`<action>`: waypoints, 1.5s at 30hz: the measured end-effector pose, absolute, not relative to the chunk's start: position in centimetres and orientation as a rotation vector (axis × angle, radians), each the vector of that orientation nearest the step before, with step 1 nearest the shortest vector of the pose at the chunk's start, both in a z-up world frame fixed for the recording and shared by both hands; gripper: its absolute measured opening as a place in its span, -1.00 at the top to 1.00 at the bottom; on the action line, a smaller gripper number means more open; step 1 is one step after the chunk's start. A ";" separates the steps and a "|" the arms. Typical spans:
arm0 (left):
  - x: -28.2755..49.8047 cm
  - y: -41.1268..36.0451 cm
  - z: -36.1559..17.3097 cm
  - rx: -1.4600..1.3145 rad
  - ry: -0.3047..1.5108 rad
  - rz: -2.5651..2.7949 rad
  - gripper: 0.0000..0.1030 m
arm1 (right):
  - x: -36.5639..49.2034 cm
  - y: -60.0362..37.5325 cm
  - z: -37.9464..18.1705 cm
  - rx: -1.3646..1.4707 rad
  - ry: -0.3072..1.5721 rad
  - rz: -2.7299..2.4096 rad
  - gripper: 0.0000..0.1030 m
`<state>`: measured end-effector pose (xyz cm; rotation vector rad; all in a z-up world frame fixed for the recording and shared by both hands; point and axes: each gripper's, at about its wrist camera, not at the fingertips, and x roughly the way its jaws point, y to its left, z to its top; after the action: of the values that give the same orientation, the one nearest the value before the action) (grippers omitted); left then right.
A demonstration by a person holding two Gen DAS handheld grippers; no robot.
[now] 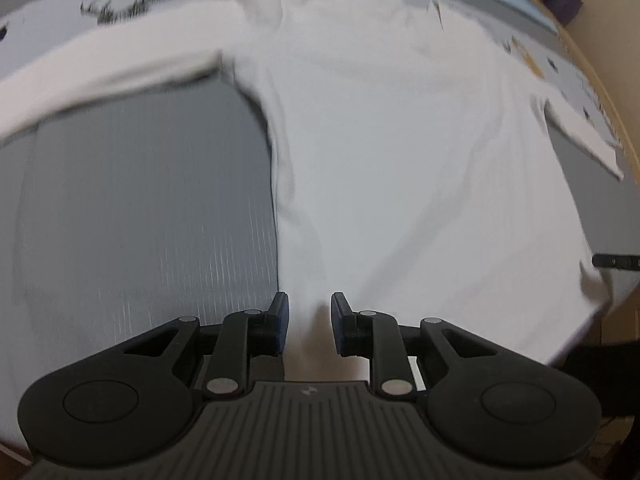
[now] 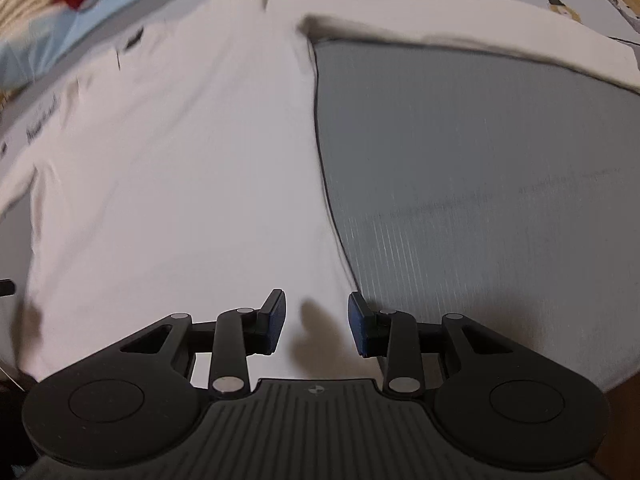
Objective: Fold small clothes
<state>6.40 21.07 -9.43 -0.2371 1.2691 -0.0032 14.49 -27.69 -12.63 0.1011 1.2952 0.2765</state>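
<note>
Left-wrist view showed a grey ribbed mat [image 1: 152, 200] on a printed table cover [image 1: 48, 12], and on it a white long-sleeved shirt [image 1: 400, 140] spread flat, sleeves out to both sides. Both tools hung over its near hem corners. The left gripper [image 1: 309, 320] stood partly open above the hem, nothing between its pads. The right gripper [image 2: 317, 320] was likewise partly open and empty over the opposite edge. Judged step: reaching for the hem; next, both must descend and pinch cloth.
</note>
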 end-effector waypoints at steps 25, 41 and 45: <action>0.2 18.9 -11.6 -0.220 1.337 0.131 0.88 | 10.1 -29.8 -14.0 0.024 1.315 0.131 0.30; 0.6 17.3 -11.3 -0.039 1.377 0.121 0.81 | 10.0 -28.5 -13.9 -0.095 1.359 0.125 0.76; 0.8 16.5 -8.5 -0.038 1.224 0.072 0.81 | 9.4 -27.4 -11.1 -0.165 1.167 0.137 0.75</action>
<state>0.81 16.53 -8.55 -0.0383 1.2244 0.0725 9.44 -27.41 -11.13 -0.1652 1.1665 0.1366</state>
